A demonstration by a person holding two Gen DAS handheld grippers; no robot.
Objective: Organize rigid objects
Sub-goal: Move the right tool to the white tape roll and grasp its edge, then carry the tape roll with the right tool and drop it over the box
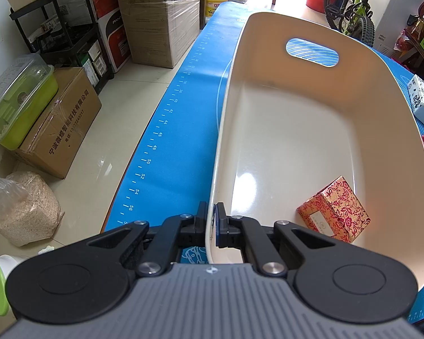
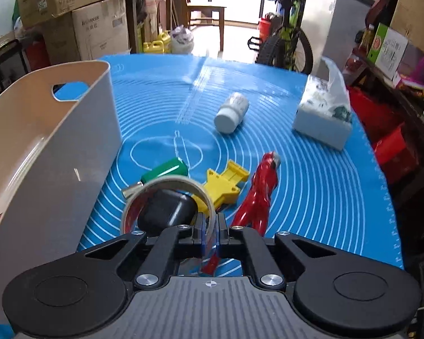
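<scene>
A: Gripping the tape roll (image 2: 169, 197) now. The right gripper (image 2: 210, 233) has its jaws clenched on the ring's near wall, at six o'clock in the clutter on the blue surface (image 2: 311, 186).

B: And the left gripper (image 1: 211, 220)?

A: Jaws pinched on the cream bin (image 1: 296, 130) rim, steadying it. One floral box (image 1: 335, 210) inside, at four o'clock.

B: Next?

A: Probably lift, swing towards nine o'clock, clear the bin wall, release.
</scene>
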